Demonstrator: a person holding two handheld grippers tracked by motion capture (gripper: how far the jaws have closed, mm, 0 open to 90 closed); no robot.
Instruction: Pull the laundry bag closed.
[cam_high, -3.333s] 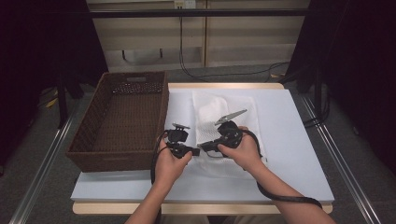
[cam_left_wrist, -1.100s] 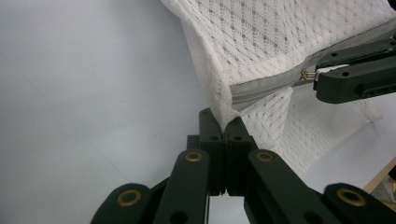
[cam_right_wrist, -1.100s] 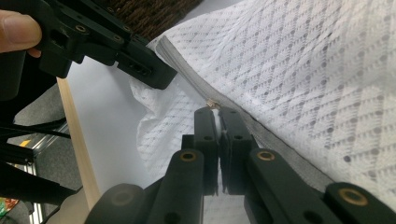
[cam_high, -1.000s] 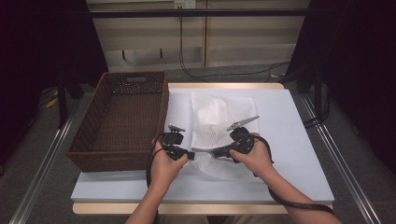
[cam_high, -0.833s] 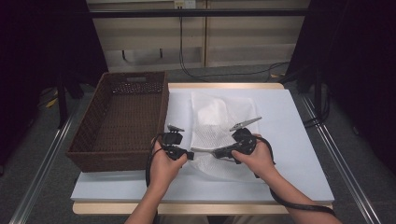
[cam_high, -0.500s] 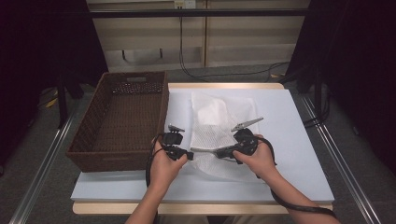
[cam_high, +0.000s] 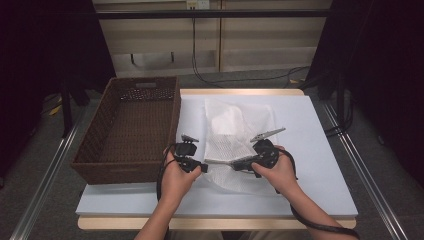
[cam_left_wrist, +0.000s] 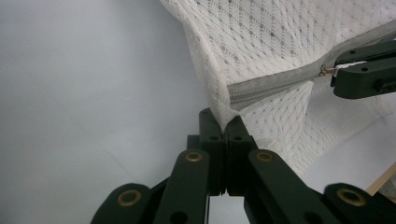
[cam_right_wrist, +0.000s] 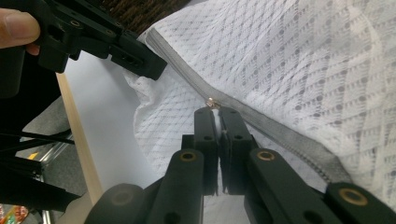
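A white mesh bag (cam_high: 235, 127) with a grey zipper (cam_left_wrist: 280, 81) lies on the white table (cam_high: 310, 150). My left gripper (cam_high: 204, 167) is shut on the bag's corner at the zipper's end, jaws pinching the mesh (cam_left_wrist: 226, 122). My right gripper (cam_high: 232, 162) is shut on the small metal zipper pull (cam_right_wrist: 211, 102), a short way along the zipper (cam_right_wrist: 280, 135) from the left one. Each gripper view shows the other gripper across the zipper: the right gripper (cam_left_wrist: 369, 77) and the left gripper (cam_right_wrist: 135, 56).
A dark brown wicker basket (cam_high: 130, 130) stands on the table's left side, close to my left hand. The table's near edge (cam_right_wrist: 81, 140) runs just behind the grippers. Bare table surface lies right of the bag.
The right gripper has slid to the right along the zipper, away from the left gripper, and the gap between them has grown. The left gripper has held its place on the corner.
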